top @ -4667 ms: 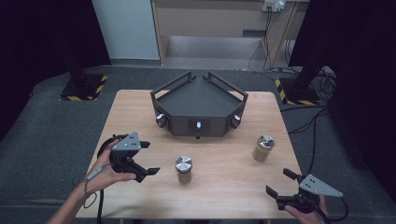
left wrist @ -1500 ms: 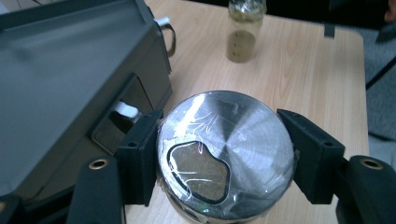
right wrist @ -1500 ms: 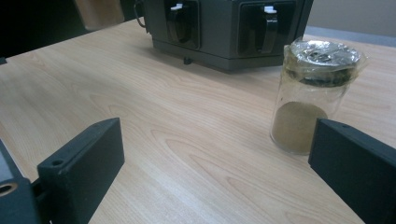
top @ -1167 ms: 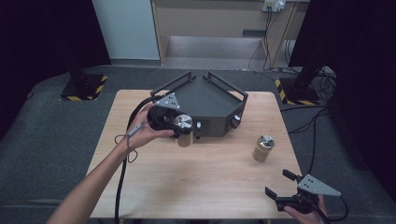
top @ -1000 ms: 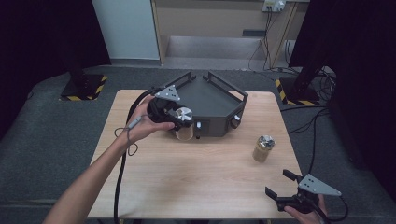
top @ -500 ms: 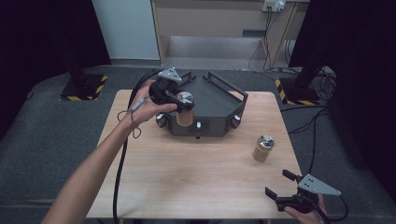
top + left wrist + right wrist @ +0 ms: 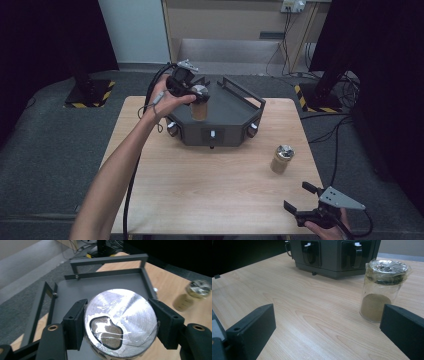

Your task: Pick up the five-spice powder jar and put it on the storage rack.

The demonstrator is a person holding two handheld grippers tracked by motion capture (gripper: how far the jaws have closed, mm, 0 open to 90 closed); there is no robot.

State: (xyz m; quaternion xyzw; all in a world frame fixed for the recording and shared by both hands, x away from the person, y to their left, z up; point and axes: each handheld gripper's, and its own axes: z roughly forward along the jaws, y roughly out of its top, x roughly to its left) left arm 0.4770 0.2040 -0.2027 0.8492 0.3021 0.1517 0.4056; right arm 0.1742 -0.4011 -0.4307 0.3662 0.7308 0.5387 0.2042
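A person stands at a wooden table (image 7: 210, 185) with a two-jaw gripper in each hand. The left gripper (image 7: 187, 90) pinches a small glass jar (image 7: 199, 104) of brown powder by its foil-covered lid (image 7: 121, 320), one jaw on each side, and holds it above the flat deck of a dark, railed tray (image 7: 235, 112) at the far side of the table. To set it down well, the jar should go straight down and upright onto the open deck, away from the rails, with the jaws parting only once its base rests flat. The right gripper (image 7: 305, 207) rests near the table's near right corner, jaws spread wide and empty, facing a second jar (image 7: 382, 291) standing on the wood near the tray.
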